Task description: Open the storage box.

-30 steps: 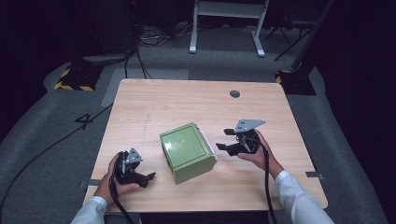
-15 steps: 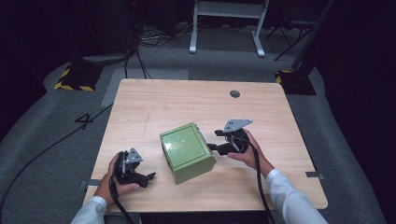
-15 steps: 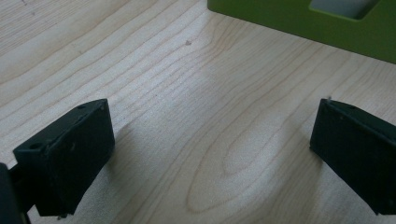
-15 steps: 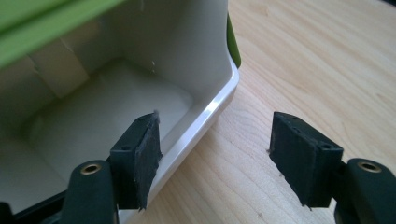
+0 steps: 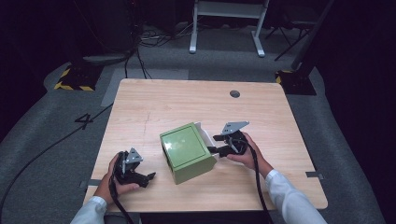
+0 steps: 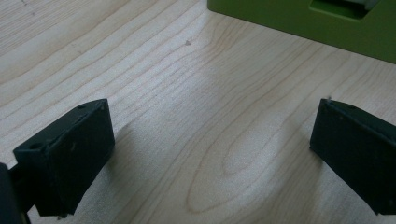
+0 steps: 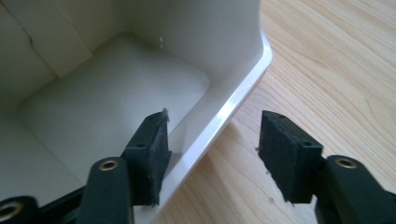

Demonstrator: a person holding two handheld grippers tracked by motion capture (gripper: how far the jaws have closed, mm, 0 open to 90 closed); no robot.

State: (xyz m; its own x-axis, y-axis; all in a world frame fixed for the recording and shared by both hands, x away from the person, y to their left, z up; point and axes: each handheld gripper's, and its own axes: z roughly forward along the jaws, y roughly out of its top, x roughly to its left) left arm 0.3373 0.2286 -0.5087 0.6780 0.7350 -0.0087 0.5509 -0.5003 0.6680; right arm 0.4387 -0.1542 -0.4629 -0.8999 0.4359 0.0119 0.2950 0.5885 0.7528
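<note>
At the lower left of the high view, the left gripper [image 5: 140, 176] rests on the bench [image 5: 154, 107], jaws spread and empty. Mid-frame sits the green box [image 5: 187, 148]. The right gripper [image 5: 215, 144] has just been closing its jaws astride the box's white rim [image 7: 224, 120], not yet pinching.

Wooden table [image 5: 154, 107] bears a green box [image 5: 187, 151] (lying tipped).

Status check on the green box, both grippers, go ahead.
Right gripper straddling the white drawer's rim, jaws just been closing, not yet pinching. Left gripper open, low over bare table. Green box, drawer poking out. Nothing in the way.
</note>
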